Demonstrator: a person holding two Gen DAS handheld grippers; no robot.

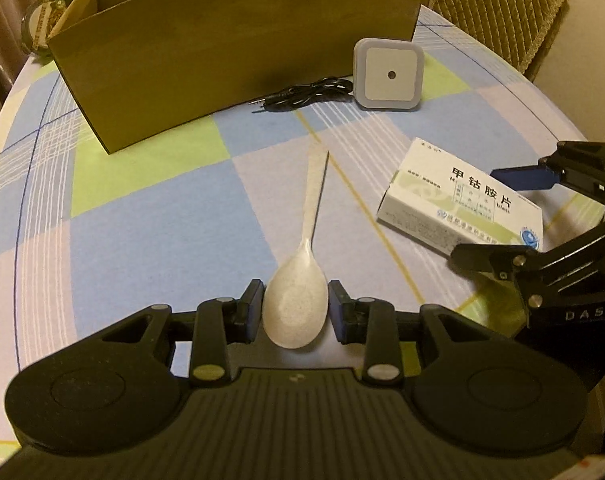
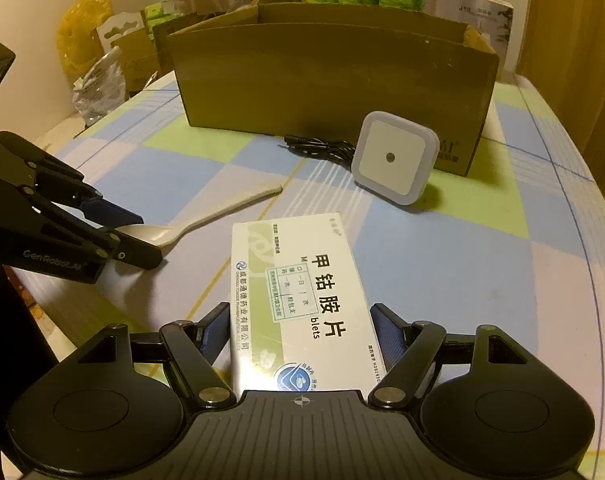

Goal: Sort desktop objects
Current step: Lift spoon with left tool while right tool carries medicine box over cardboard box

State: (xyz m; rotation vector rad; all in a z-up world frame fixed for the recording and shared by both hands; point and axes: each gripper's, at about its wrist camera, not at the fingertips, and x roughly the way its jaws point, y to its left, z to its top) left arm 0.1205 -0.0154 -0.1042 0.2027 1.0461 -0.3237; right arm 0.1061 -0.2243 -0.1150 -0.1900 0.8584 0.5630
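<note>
The spoon [image 1: 296, 308] lies flat on the surface [image 1: 150, 216], its bowl between the narrow left tongs [image 1: 296, 310], whose pads look just clear; it could skid away. The medicine box [image 2: 298, 304] sits inside the wide right tongs [image 2: 302, 336], ungripped; off-centre closing may twist it.

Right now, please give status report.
Left hand-held gripper straddles spoon bowl, contact unclear. Right hand-held gripper straddles medicine box, gaps showing. Path to cardboard box unobstructed.

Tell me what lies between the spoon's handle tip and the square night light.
Nothing solid: only bare checked tablecloth separates the spoon from the night light. The black cable lies just beyond, by the cardboard box. The left wrist view shows it.
</note>
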